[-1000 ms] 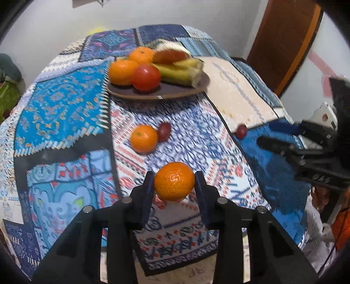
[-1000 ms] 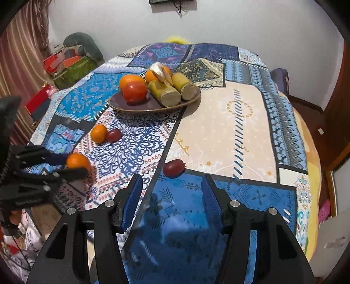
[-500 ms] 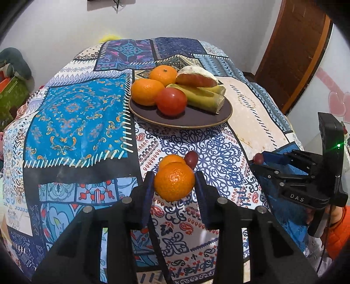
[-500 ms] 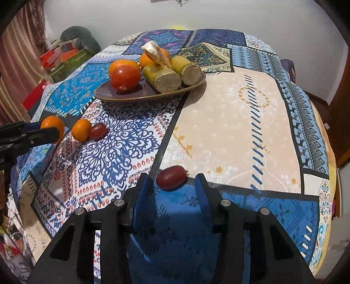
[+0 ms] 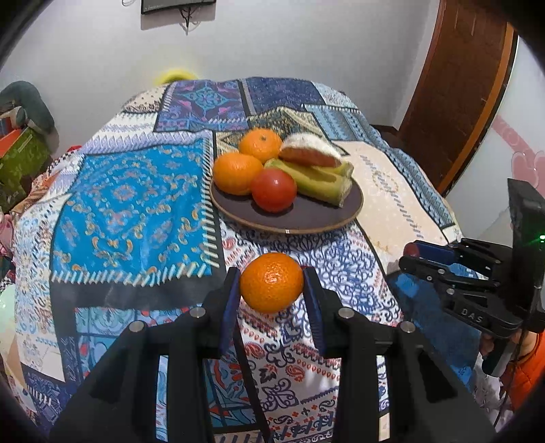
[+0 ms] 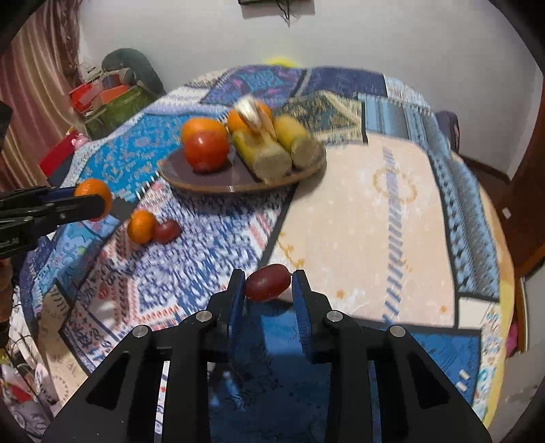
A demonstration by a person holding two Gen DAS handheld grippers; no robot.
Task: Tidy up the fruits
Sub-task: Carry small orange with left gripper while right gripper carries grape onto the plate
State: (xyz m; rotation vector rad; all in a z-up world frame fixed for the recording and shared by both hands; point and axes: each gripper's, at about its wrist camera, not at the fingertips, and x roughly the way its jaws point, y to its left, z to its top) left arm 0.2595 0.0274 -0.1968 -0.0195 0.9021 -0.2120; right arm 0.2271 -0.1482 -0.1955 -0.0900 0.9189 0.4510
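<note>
Left tool grips an orange; right tool clamps a grape, probably. Carry both ahead to the plate, set down gently.

The right wrist view is motion-blurred: the patterned cloth smears into streaks, and the fruit on the brown plate has soft edges, so the pale item on top cannot be identified. In the left wrist view, the held orange hides the cloth directly behind it, including the loose orange and the dark red fruit beside it. The right gripper shows only a sliver of red between its fingers there. The person's orange sleeve is cut off by the frame's edge. A dark wall fixture is cropped at the top.
</note>
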